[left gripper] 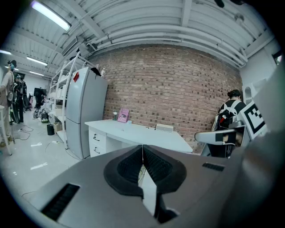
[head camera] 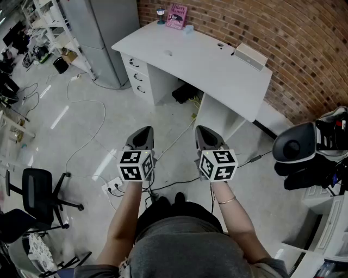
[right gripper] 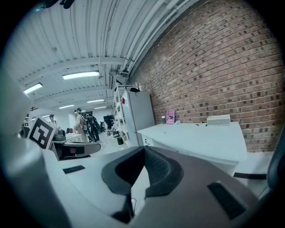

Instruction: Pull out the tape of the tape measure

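Two shut, empty, side by side at frame centre over the floor (head camera: 81, 141): left claw (head camera: 143, 132), right claw (head camera: 204, 132). Tape measure not made out on white bench (head camera: 206, 70), upper centre.

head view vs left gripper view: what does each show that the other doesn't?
Head view only: the person's forearms, black chair, floor power strip. Left gripper view only: ceiling light, and the left gripper seen head-on, jaws shut with nothing between them. Both: white desk, brick wall, pink book, grey fridge.
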Available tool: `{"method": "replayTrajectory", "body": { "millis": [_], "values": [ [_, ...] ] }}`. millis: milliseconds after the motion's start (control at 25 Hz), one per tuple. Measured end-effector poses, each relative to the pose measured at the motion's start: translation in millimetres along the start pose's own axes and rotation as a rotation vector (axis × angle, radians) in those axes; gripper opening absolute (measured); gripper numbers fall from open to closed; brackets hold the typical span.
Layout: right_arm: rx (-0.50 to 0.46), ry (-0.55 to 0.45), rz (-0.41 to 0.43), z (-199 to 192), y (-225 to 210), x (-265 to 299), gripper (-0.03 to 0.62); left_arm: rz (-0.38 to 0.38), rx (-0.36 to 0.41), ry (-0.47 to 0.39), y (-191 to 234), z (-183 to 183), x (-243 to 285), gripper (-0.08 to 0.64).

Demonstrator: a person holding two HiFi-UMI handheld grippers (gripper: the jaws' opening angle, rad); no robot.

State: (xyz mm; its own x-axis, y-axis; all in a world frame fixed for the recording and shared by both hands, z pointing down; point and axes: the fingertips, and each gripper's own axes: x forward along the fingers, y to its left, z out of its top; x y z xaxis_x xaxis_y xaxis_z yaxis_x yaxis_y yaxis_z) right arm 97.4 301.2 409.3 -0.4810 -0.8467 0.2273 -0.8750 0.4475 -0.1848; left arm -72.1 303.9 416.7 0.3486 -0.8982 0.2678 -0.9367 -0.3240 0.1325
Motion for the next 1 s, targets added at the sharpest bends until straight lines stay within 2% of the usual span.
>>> {"method": "replayTrajectory", "body": {
  "millis": [440,760,880,1000],
  "values": [
    [0.047,0.024,0.0,-7.5,-31.5,-7.9,0.006,-0.01,0.017,0.007,-13.3,-2.4,14.0,0.026],
    [0.058,0.026,-0.039,-11.0,-53.3,-11.2,0.008,-0.008,0.024,0.012,-23.6,-5.9,18.2,0.029],
    [0.073,0.041,-0.025,-14.5,-59.0,-8.1,0.055,0.0,0.014,0.009,-22.4,-4.6,22.7,0.041],
    [0.101,0.061,-0.015,-21.9,-61.6,-3.9,0.069,0.014,0.005,0.02,-16.9,-7.8,26.6,0.084]
  ]
}}
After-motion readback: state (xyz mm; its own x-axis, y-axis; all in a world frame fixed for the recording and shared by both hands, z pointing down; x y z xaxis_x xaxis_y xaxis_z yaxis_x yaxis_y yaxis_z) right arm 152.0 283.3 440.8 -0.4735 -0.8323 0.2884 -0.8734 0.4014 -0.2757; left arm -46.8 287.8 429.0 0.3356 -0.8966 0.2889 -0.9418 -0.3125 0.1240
